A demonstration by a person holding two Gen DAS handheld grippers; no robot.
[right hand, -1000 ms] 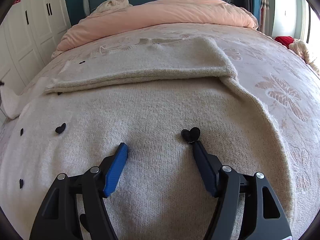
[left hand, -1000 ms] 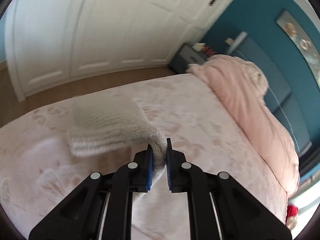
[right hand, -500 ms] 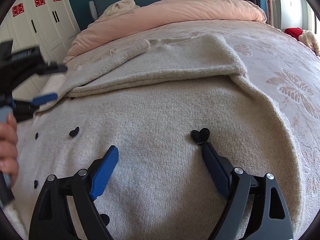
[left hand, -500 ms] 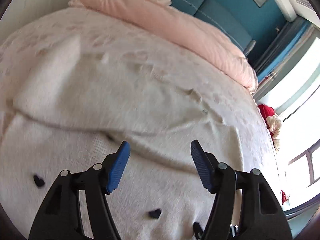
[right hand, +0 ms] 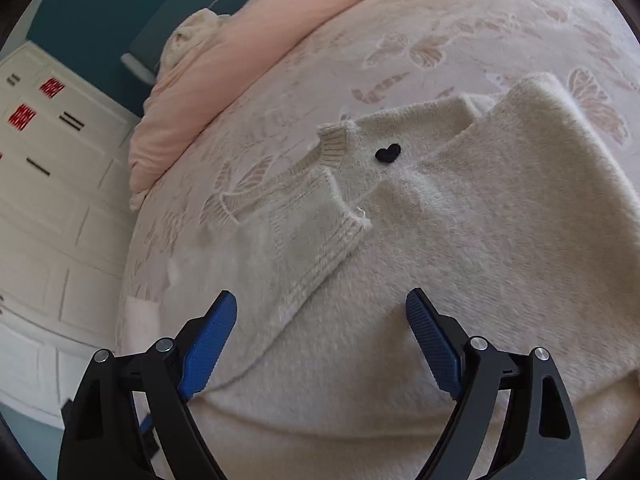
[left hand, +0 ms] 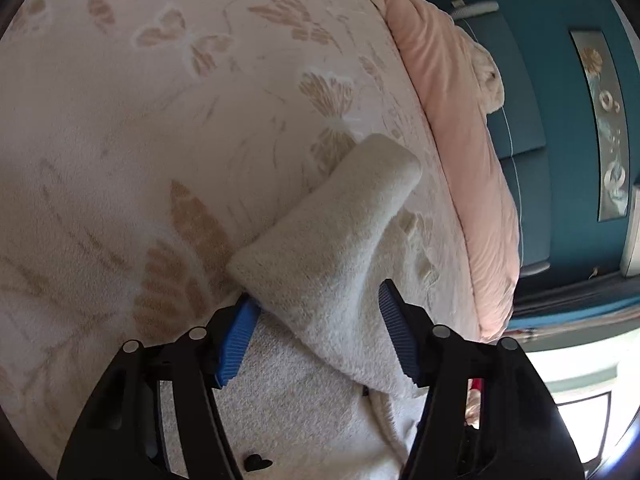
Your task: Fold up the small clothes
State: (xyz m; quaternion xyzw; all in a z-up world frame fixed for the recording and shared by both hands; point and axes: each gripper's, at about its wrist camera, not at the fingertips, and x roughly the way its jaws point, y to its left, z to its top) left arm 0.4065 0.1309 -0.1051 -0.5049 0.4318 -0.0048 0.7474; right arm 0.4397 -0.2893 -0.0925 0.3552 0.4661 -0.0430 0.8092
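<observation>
A cream knitted sweater (right hand: 480, 240) with small black hearts (right hand: 388, 153) lies flat on the bed, its ribbed neckline (right hand: 332, 148) towards the pillows. My right gripper (right hand: 322, 320) hovers open over its body, with nothing between the pads. In the left wrist view a folded sleeve of the sweater (left hand: 332, 240) sticks out onto the bedspread. My left gripper (left hand: 316, 320) straddles that sleeve low down and its jaws are closing. The left pad (left hand: 236, 344) sits at the fold's edge and the right pad (left hand: 396, 332) beside the cloth, neither visibly pressing.
The floral pink bedspread (left hand: 160, 120) spreads out to the left of the sweater. A pink duvet (right hand: 248, 40) is bunched against the teal headboard (left hand: 520, 120). White wardrobe doors (right hand: 48, 200) stand beyond the bed's edge.
The left gripper let go of the sleeve it was pinching, swung across and came down over the folded sleeve. The right gripper opened wider and shifted along the sweater towards the neckline.
</observation>
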